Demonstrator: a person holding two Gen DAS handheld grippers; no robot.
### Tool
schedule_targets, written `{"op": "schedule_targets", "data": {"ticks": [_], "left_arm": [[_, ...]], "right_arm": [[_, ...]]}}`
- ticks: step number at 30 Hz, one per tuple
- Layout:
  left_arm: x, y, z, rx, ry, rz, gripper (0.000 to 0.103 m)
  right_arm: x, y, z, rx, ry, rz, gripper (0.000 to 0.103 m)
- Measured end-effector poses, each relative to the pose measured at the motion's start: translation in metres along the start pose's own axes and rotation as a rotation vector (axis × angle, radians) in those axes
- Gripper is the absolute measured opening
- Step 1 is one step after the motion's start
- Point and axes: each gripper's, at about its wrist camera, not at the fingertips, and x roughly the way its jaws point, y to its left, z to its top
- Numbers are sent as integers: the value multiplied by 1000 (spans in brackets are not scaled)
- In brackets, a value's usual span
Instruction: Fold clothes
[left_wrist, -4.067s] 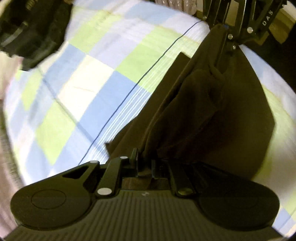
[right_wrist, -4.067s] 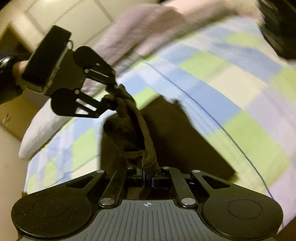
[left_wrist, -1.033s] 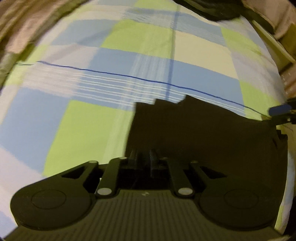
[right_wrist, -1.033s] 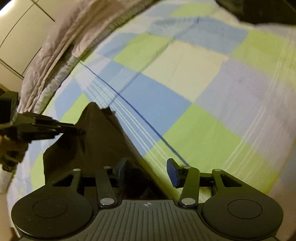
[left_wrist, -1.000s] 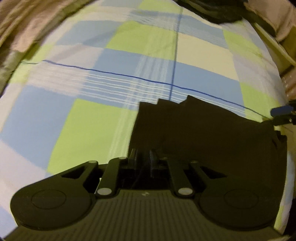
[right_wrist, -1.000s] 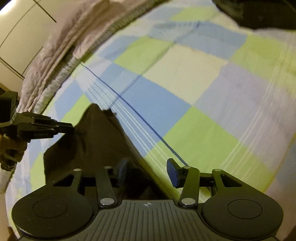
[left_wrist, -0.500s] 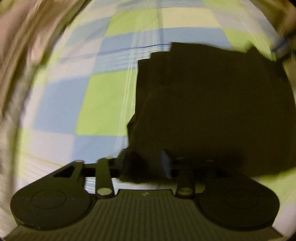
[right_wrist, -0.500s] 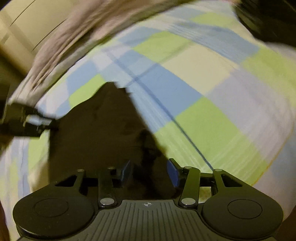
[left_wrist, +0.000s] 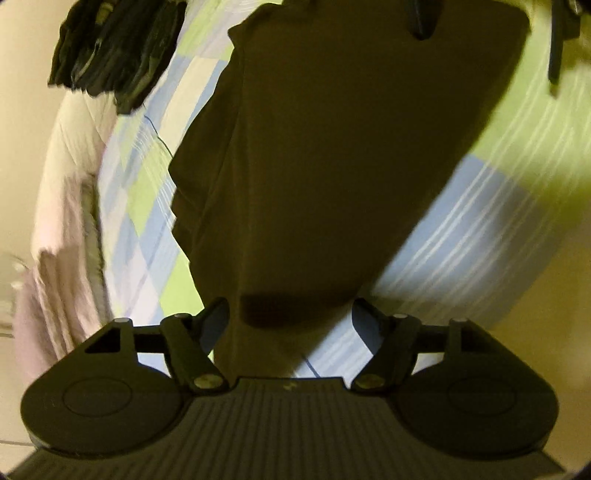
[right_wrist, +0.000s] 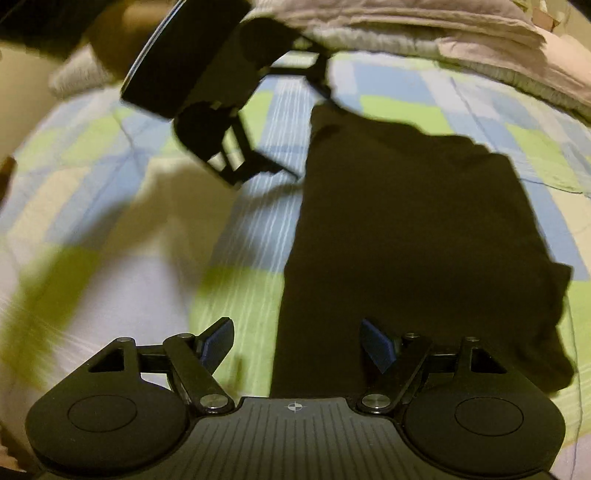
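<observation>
Looking down: my left gripper and my right gripper both hover over the bed.
Surface: a checked sheet in green, blue, white and lilac squares, with thin white stripes and one dark blue line.
Garment: a dark brown garment lies folded flat on the sheet, layered edges showing along one side.
Left fingers: spread wide apart, gripping nothing; the garment's near edge lies below the gap.
Right fingers: blue pads wide apart, gripping nothing; the garment's near end lies below them.
Other view: my left gripper shows from the right camera, fingers open at the garment's far corner.
Room: a pale quilt is bunched along the bed's edge; a dark pile of clothes sits at one corner; cream wall beyond.
Writing: none I can read.
</observation>
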Motion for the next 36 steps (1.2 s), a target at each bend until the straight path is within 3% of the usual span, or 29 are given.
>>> {"op": "schedule_targets", "data": {"ticks": [2,3,4,5,7,9,16,22,26,29,34,36], "left_arm": [[8,-4,-1,26,-17,25,70],[11,-5,-2,42,-26,40,69],[14,-6,-3,54,-27,49,61],[17,-5,-4,55,-14,41,45],[23,-4,-4,55,12,23,19],[22,-1,2,37,35,-2,12],[-56,19,45,-129,3,-42,9],[-126,-17,134,-266,-37,-138,8],[-141,-51,200,-401,-8,-188,8],[-136,-66,232,-490,62,-189,8],[-132,-78,241,-690,153,-139,9],[-129,-83,238,-753,152,-122,9]], "right_arm": [[14,11,-5,-70,16,-96,78],[19,15,-8,-101,20,-139,72],[22,18,-11,-127,21,-178,64],[23,19,-13,-145,20,-205,58],[21,20,-16,-174,25,-235,23],[14,15,-15,-182,31,-245,13],[-56,-29,-17,-233,43,-328,11],[-117,-71,-59,-369,116,-372,10],[-135,-95,-112,-428,160,-339,10],[-129,-110,-154,-463,169,-287,10],[-127,-127,-197,-500,97,-211,10],[-127,-131,-204,-506,61,-182,10]]}}
